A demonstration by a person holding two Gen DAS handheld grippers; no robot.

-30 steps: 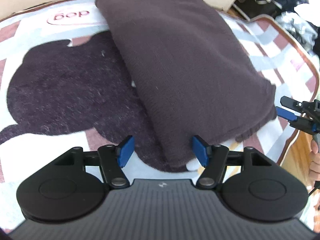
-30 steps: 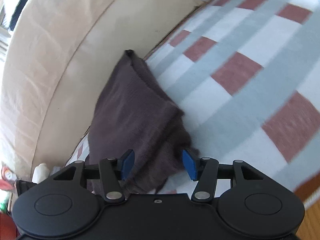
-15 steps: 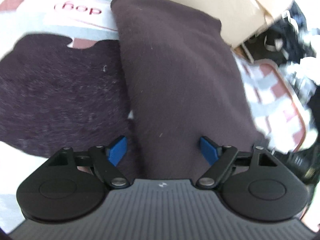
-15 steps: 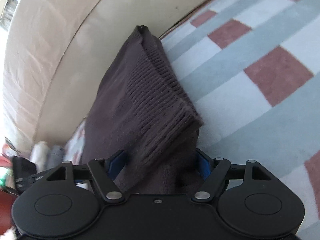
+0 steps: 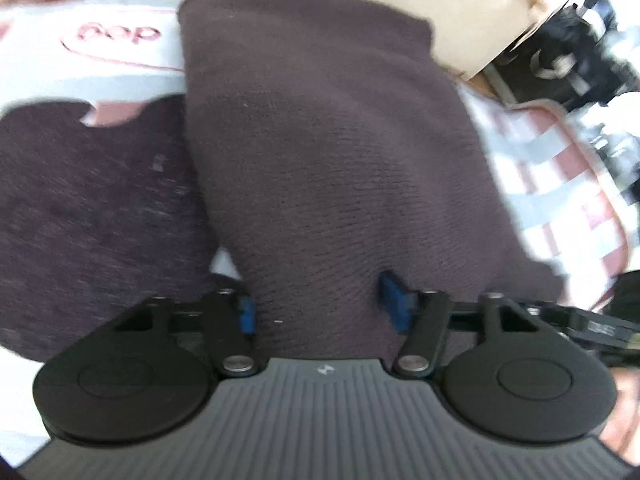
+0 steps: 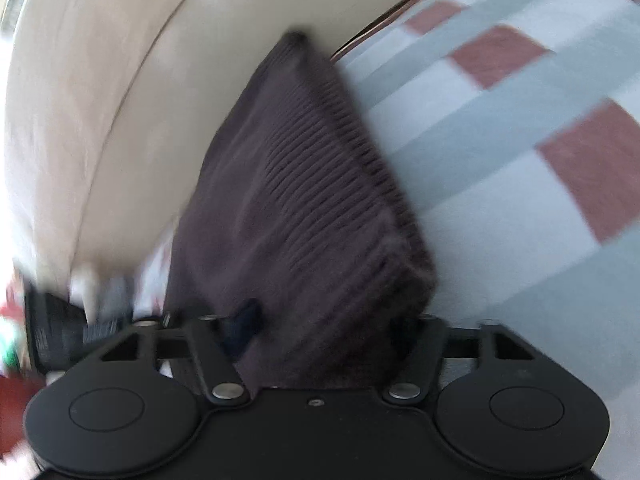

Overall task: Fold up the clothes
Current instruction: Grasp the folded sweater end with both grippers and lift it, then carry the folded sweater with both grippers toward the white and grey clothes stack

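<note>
**Clerk:** Since a second ago: both tools have come forward onto the garment. Left gripper (image 5: 320,308) then stood short of the near edge; now cloth fills the space between its blue pads. Right gripper (image 6: 320,328) then hung at a loose corner; now the corner is bunched into it.

**Checker:** Item one, the garment?

**Clerk:** Dark brown knit sweater (image 5: 332,160), folded into a long slab. Left wrist view: long axis runs from the bottom centre of the frame up and slightly left, far end pointing at the top edge, where it meets the cream sofa (image 5: 460,12). It lies on a checked blanket (image 5: 560,184), red, grey and white.

**Checker:** And from the other camera?

**Clerk:** Sweater (image 6: 304,200) seen end-on as a wedge, ribbed band facing right, tip pointing to the upper centre of the frame against the sofa (image 6: 120,100). Blanket (image 6: 520,140) fills the right half.

**Checker:** Tool condition?

**Clerk:** Left: pads set fairly wide, knit between and against them; whether they press it or merely bracket it, I cannot tell (frame is blurred). Right: left pad (image 6: 244,324) shows dark against the cloth, the other is buried under the knit; fabric fills the gap, grip likewise cannot be told.

**Checker:** Sundries?

**Clerk:** Dark dog-shaped patch (image 5: 92,216) printed on the blanket, left of the sweater, with a pink "pop" label (image 5: 120,36) at upper left. Cluttered dark items at the upper right, too blurred to list.
</note>
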